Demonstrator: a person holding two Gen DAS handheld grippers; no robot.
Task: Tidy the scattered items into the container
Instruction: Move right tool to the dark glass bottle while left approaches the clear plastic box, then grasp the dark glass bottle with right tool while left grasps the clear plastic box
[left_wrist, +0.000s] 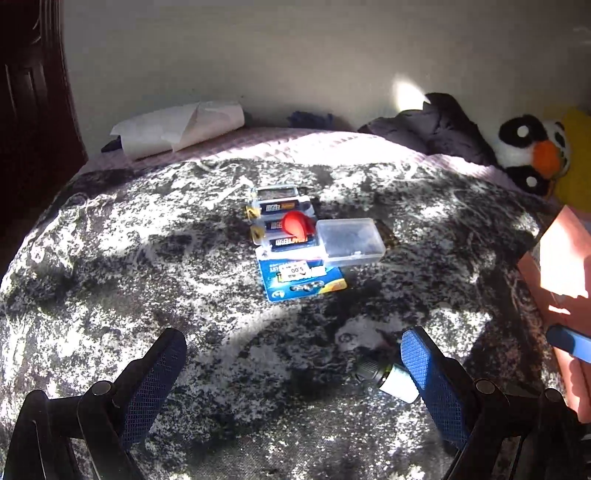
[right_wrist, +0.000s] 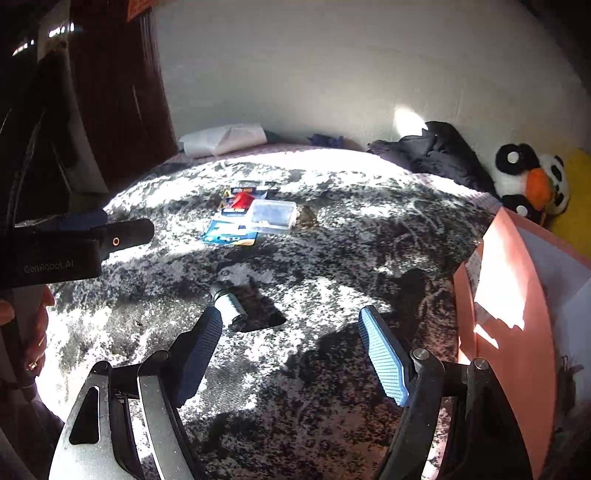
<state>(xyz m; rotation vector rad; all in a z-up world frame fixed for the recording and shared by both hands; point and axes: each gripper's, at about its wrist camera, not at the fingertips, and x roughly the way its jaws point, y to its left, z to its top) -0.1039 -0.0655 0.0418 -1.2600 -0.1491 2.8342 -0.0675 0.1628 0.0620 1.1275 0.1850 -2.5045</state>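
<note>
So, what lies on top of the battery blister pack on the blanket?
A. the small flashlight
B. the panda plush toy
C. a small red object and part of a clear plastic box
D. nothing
C: in the left wrist view the small red object sits on the battery pack, and the clear plastic box overlaps its right edge.

Bed (left_wrist: 155, 258), mottled grey-black blanket. On it: battery pack (left_wrist: 295, 254), clear box (left_wrist: 351, 240) overlapping the pack, small flashlight (left_wrist: 388, 374), pink container (right_wrist: 509, 314) at the right edge. Far side: rolled paper (left_wrist: 181, 129), dark cloth (left_wrist: 436, 127), plush penguin (left_wrist: 532, 151).
</note>
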